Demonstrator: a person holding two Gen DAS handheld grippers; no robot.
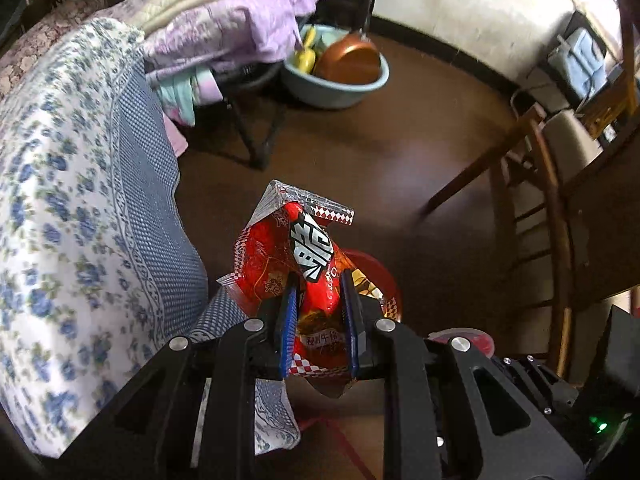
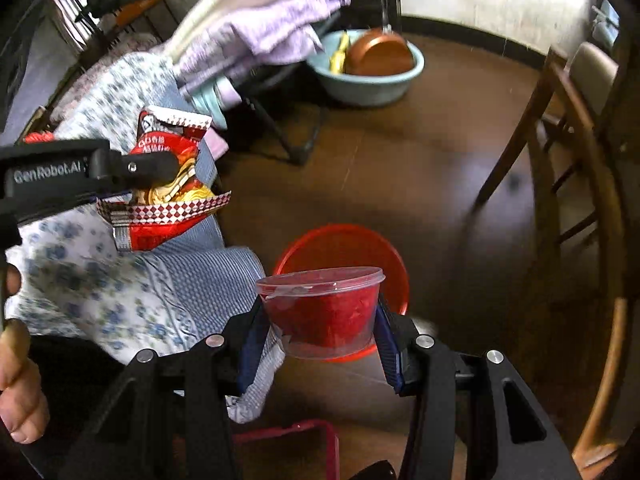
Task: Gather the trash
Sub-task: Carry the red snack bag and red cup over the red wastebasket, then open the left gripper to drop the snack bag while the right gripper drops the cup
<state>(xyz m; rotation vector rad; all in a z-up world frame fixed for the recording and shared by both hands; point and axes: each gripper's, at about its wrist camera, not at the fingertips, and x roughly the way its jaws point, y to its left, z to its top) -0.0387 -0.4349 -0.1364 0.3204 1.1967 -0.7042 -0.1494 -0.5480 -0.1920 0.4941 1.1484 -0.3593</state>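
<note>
On the black tool (image 2: 176, 168), "GenRobot.AI", clamping red snack wrapper (image 2: 168, 200)

Two grippers over the floor, bed to the left, chair to the right

The left gripper (image 1: 318, 288) clamps a wrapper (image 1: 298, 256) and stands left of the right gripper (image 2: 320, 314), which grips a tub (image 2: 324, 312) between its pads. Under both, on the floor (image 2: 400, 168), sits a bin (image 2: 344, 248), just beside the bed's (image 2: 120, 304) edge. Behind the bed, folded cloths (image 2: 256, 36) lie on a rack. Right of the rack, near the far wall, a basin (image 2: 372, 80) on the floor holds a pan (image 2: 378, 54). A chair (image 2: 576, 152) stands at the right.
</note>
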